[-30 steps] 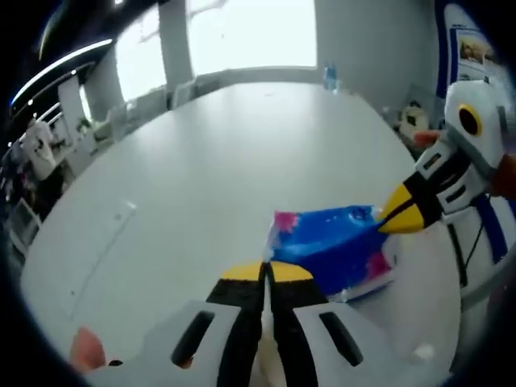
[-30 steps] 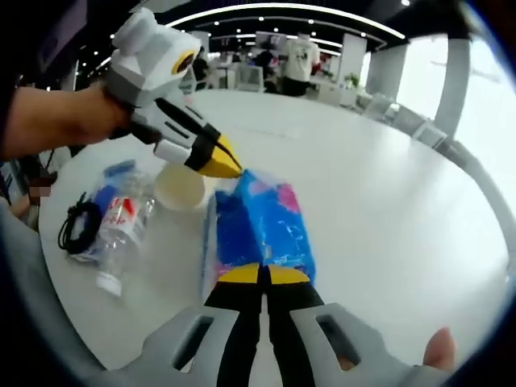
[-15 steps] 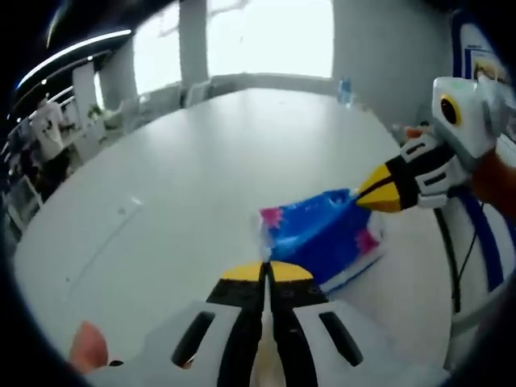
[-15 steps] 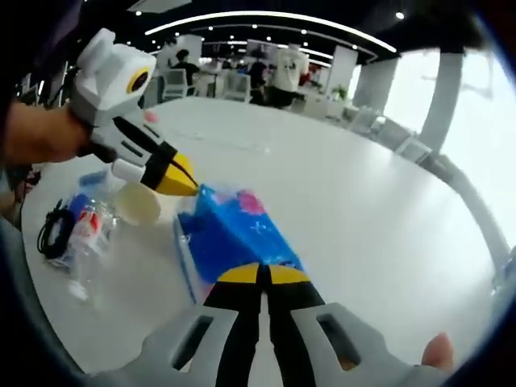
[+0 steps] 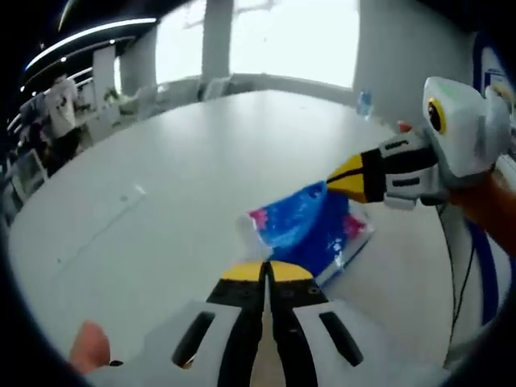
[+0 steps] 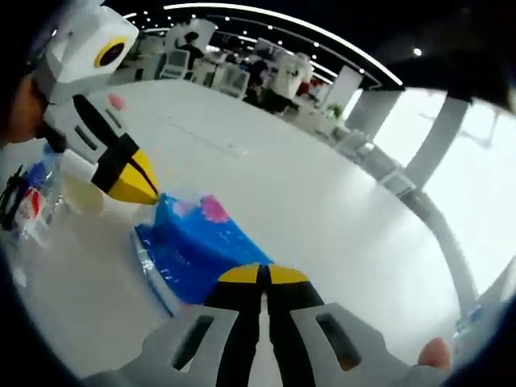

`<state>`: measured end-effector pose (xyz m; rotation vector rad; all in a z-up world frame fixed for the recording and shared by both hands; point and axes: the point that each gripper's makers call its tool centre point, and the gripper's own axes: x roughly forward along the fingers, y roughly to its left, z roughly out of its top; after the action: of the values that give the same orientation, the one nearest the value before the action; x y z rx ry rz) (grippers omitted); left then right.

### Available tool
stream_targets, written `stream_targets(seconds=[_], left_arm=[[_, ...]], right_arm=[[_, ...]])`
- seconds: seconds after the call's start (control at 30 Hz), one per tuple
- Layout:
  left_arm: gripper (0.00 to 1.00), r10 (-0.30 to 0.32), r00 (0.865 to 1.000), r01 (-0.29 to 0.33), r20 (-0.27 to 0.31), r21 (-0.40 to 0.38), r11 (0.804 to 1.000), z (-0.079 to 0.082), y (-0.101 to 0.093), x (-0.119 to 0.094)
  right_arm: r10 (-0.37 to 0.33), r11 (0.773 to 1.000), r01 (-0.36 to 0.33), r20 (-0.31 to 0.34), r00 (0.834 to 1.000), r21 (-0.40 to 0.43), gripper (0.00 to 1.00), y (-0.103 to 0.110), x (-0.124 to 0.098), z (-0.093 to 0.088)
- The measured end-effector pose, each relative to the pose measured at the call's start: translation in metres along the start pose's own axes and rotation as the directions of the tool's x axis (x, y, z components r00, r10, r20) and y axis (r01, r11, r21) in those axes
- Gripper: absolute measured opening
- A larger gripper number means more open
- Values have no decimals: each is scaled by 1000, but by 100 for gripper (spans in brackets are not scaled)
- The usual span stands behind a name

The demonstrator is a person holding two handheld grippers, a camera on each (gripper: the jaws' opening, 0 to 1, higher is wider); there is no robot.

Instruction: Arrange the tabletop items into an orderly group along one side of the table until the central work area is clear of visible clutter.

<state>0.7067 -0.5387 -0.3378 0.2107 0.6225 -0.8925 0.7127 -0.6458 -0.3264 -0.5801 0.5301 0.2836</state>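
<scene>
Item: blue pack [image 5: 310, 234], plastic-wrapped, pink flower prints, flat on the white counter [image 5: 161, 185]. It has swung round since a second ago, now skewed, sliding toward the cup [image 6: 81, 193] and bottle [image 6: 32, 205]: grouping is underway. Left gripper [image 5: 266, 274]: jaws closed, empty, at the pack's near corner. Right gripper [image 6: 260, 278]: jaws closed, empty, tips pressing the pack's opposite end.

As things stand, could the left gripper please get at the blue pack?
Probably yes. The blue pack lies on the table just ahead of the left gripper, with nothing between them; its jaws are shut and would need to open first.
</scene>
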Motion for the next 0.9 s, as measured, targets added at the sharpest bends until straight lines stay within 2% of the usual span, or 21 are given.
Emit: stream_targets(seconds=[0.2, 0.37, 0.43, 0.5, 0.67, 0.73, 0.9], left_arm=[[0, 27, 1000, -28, -14, -35, 999, -5, 3, 10], [0, 62, 998, -62, -5, -5, 998, -4, 3, 14], [0, 79, 997, -79, -3, -23, 997, -4, 5, 16], [0, 86, 996, -86, 0, -54, 995, -4, 7, 17], [0, 118, 993, -118, -5, -69, 991, -6, 11, 18], [0, 123, 992, -123, -5, -106, 987, -8, 11, 19], [0, 159, 987, -158, 5, -98, 983, -6, 11, 18]], right_arm=[[-1, 1000, 1, 4, 1000, -4, 2, -8, 21, -1], [3, 1000, -3, 32, 999, -3, 2, -10, 35, 4], [9, 1000, -9, 36, 999, 9, 2, -10, 42, 5], [12, 999, -13, 44, 999, 29, 3, -12, 46, 8], [18, 998, -21, 56, 998, 55, 5, -13, 52, 11], [27, 998, -30, 60, 998, 56, 4, -13, 54, 11], [31, 995, -36, 63, 998, 92, 10, -15, 56, 10]])
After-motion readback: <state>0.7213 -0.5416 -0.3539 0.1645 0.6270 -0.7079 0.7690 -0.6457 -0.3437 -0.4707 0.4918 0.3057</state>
